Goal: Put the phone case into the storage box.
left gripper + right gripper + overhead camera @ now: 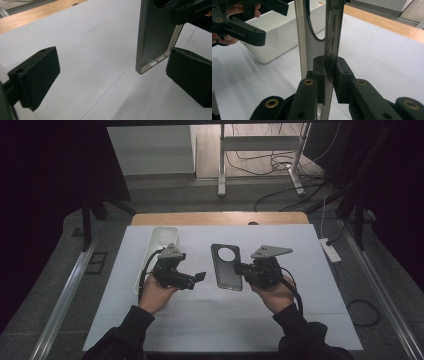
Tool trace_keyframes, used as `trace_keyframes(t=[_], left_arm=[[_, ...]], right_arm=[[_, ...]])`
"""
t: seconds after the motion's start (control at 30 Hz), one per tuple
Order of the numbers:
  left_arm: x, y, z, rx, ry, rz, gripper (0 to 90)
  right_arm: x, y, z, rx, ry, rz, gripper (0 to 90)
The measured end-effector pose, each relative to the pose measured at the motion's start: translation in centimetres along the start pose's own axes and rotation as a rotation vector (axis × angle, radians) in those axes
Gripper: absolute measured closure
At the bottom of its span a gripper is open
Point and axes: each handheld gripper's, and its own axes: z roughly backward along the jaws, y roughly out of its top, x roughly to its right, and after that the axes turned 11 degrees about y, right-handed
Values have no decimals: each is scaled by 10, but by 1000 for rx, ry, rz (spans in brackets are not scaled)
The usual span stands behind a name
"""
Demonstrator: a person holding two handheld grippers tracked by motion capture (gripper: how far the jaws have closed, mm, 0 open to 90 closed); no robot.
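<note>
- Dim high view, black at both side edges; the white table sheet (220,315) is the brightest area.
- Gripper views are brighter; soft shadows; near jaws slightly blurred.

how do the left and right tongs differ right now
The left tongs are open with nothing between the jaws, while the right tongs are shut on one edge of the grey phone case. The left tongs sit next to the white bin; the right tongs are on the case's far side from it. Both are black, hand-held, and point inward at each other over the white table.
</note>
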Motion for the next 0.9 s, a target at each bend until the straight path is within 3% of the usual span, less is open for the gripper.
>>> trace_keyframes(t=[0.2,0.37,0.43,0.53,0.57,0.7,0.73,0.9], left_arm=[[-3,0,2,11,7,31,0],[3,2,2,9,-3,31,0],[7,3,1,0,19,6,26],[12,3,0,-10,27,-11,140],[13,3,-1,-10,17,-11,140],[18,2,-3,-21,-4,-31,374],[20,1,-3,-23,-13,-34,374],[23,1,-5,-27,-17,-31,576]], right_arm=[[-4,-1,-5,-5,-9,-16,813],[-8,-2,-9,-2,-4,-21,813],[-10,-2,-11,0,-5,-22,813],[-13,-2,-14,2,2,-25,813],[-13,-2,-14,2,2,-25,813],[-15,-2,-16,0,9,-29,813],[-15,-2,-16,1,12,-27,813],[-17,-3,-18,2,22,-33,812]])
